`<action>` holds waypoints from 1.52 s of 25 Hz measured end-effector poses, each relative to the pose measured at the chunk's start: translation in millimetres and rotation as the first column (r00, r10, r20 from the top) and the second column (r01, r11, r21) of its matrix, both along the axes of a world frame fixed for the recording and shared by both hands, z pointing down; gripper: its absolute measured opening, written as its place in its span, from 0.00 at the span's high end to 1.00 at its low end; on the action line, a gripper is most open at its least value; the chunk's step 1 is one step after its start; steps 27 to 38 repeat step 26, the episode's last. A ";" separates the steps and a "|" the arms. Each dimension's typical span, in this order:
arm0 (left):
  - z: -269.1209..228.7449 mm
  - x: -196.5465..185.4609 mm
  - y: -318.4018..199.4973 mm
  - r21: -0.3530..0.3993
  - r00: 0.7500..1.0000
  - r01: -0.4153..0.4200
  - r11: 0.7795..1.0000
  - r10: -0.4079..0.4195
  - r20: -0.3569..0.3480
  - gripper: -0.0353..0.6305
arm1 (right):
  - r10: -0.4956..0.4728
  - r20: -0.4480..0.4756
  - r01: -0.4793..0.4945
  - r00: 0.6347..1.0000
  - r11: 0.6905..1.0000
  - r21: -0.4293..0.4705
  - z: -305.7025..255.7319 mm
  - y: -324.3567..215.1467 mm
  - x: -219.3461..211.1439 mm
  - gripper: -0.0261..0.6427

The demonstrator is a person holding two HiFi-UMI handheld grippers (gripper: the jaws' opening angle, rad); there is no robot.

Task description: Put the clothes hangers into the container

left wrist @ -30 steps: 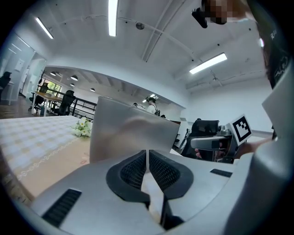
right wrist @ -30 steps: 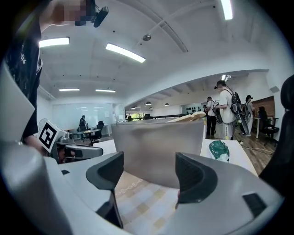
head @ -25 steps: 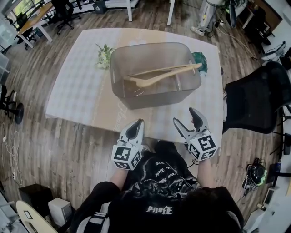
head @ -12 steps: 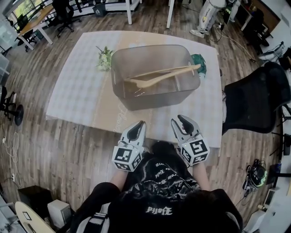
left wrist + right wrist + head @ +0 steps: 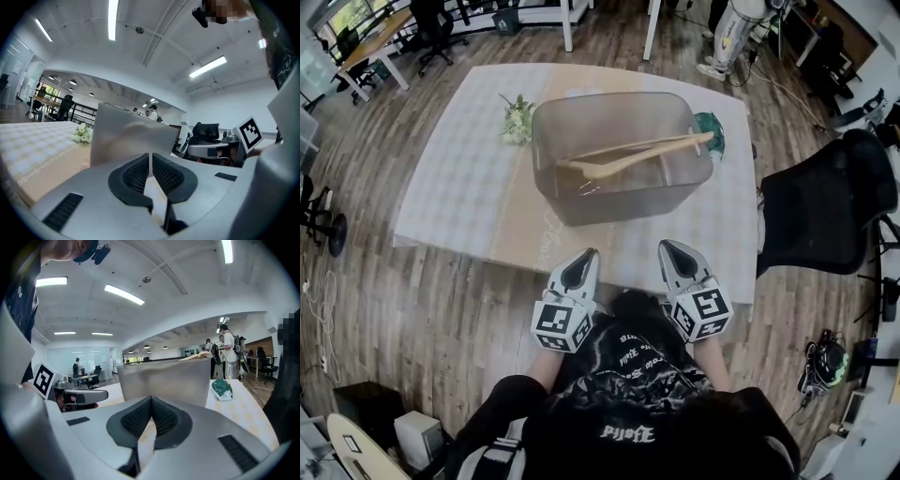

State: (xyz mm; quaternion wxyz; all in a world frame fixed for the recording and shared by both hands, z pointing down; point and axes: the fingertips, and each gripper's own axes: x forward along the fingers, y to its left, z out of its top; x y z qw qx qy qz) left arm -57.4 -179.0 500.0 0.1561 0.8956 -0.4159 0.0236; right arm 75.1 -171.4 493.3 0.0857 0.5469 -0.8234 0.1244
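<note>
The grey see-through plastic container sits in the middle of the table with the pale checked cloth. Its near wall is set back from the table's near edge. That leaves a bare strip of cloth between the box and the two grippers. There is wide open cloth on the left of the box and a thinner strip on its right. The top of the box is open.

The light wooden clothes hangers are inside the container. They lie slanted across it, and one end rests up on the right rim.

The left gripper and the right gripper are side by side at the table's near edge, close to the person's body. They are near each other but apart. Both point at the box and tip down a little. The left gripper's jaws are pressed together with nothing in them. The right gripper's jaws have just been closing and now meet, also with nothing between them. The box is well apart from both.

A small bunch of white flowers lies on the cloth by the box's far left corner. A green thing lies just beside its far right corner. The floor of wooden planks runs all around the table. A black office chair stands near the table's right edge.
</note>
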 end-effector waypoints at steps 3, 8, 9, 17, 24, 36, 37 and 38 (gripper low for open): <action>-0.1 -2.0 0.4 0.002 1.000 0.007 1.000 -0.007 0.001 0.91 | 0.008 -0.031 -0.008 0.999 1.000 0.001 1.0 0.5 1.6 0.95; 2.2 -2.7 0.0 0.000 1.000 0.008 1.000 -0.008 0.011 0.92 | 0.010 -0.072 -0.010 0.997 1.000 -0.005 7.0 0.1 1.5 0.95; 3.1 -2.7 0.2 0.000 1.000 0.006 1.000 -0.006 0.014 0.92 | 0.008 -0.075 -0.009 0.997 1.000 -0.008 8.8 0.7 1.3 0.95; 4.7 -1.9 1.3 -0.006 1.000 -0.014 1.000 0.014 0.025 0.92 | 0.002 -0.087 -0.003 0.996 1.000 -0.008 10.3 1.9 2.1 0.95; 6.9 -1.7 -1.0 -0.002 0.999 -0.019 1.000 0.019 0.032 0.92 | -0.016 -0.108 0.015 0.994 1.000 -0.008 14.4 -0.2 -2.7 0.95; 8.1 -1.4 -2.3 -0.001 0.999 -0.015 1.000 0.015 0.036 0.92 | -0.019 -0.115 0.018 0.993 1.000 -0.009 15.7 -1.0 -2.1 0.95; 8.1 -1.4 -2.3 -0.001 0.999 -0.015 1.000 0.015 0.036 0.92 | -0.019 -0.115 0.018 0.993 1.000 -0.009 15.7 -1.0 -2.1 0.95; 8.1 -1.4 -2.3 -0.001 0.999 -0.015 1.000 0.015 0.036 0.92 | -0.019 -0.115 0.018 0.993 1.000 -0.009 15.7 -1.0 -2.1 0.95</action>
